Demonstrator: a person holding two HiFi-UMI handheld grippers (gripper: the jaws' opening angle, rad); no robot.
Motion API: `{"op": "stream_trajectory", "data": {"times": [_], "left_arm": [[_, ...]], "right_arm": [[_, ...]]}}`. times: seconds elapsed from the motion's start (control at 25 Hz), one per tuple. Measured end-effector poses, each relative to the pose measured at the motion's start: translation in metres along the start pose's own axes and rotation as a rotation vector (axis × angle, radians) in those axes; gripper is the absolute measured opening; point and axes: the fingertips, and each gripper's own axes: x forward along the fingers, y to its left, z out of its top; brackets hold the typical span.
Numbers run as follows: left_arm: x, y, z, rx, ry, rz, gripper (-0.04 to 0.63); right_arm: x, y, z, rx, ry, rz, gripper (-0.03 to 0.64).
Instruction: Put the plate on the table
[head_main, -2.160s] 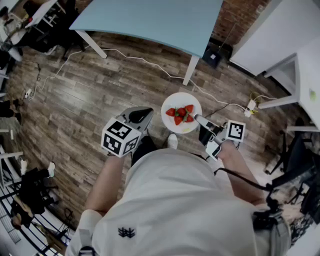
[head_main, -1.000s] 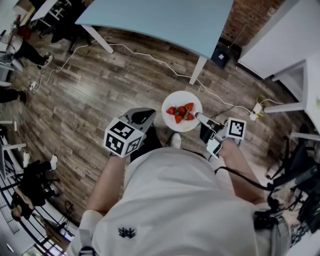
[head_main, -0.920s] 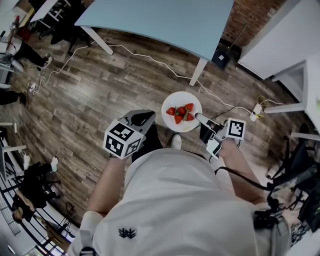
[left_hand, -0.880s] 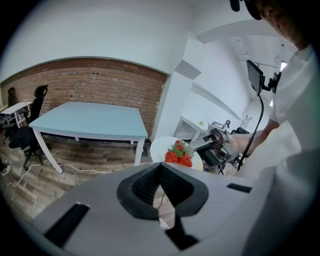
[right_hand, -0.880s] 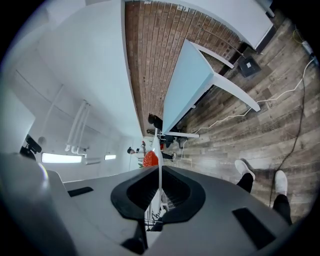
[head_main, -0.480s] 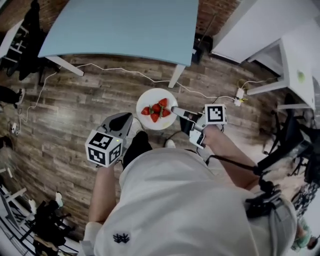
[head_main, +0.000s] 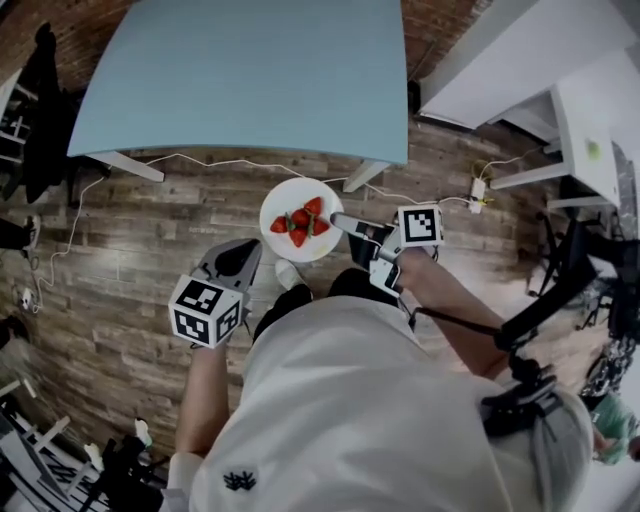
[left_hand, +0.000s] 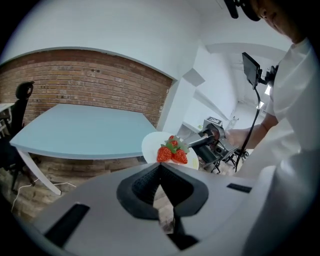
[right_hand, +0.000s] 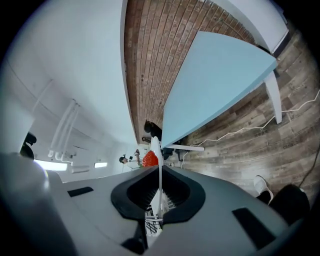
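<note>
- Could not count the red strawberries (head_main: 299, 223) for sure; made out about four, bunched at the middle of the round white plate (head_main: 296, 250).
- Saw that plate (right_hand: 155, 150) only edge-on in the right gripper view, its lower part sunk between the jaws.
- Found the right gripper (head_main: 338, 219) clamped on the plate's right rim, holding it in the air over the floor, just short of the table's near edge.
- Found the left gripper (head_main: 240, 258) with jaws pressed together on nothing, lower left of the plate and apart from it.
- Counted one light blue rectangular table (head_main: 250, 70), with two white legs (head_main: 125, 165) showing and its far end cut off by the frame.
- Noted a dark wood-plank floor (head_main: 130, 250) with a white cable (head_main: 215, 159) trailing under the table, and a red-brick wall (left_hand: 90, 80) behind.
</note>
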Motion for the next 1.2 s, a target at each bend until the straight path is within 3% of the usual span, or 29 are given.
{"op": "stream_trajectory", "data": {"times": [0.2, 0.56, 1.2], "left_arm": [[-0.005, 0.06, 0.014, -0.021, -0.001, -0.015, 0.0], [0.013, 0.11, 0.036, -0.041, 0.009, 0.005, 0.001], [0.096, 0.235, 0.151, -0.079, 0.049, 0.085, 0.0]], "right_arm": [[0.057, 0.019, 0.029, 0.019, -0.002, -0.009, 0.018], [0.1, 0.015, 0.085, 0.017, 0.012, -0.003, 0.02], [0.217, -0.028, 0.309, 0.067, 0.016, 0.005, 0.018]]}}
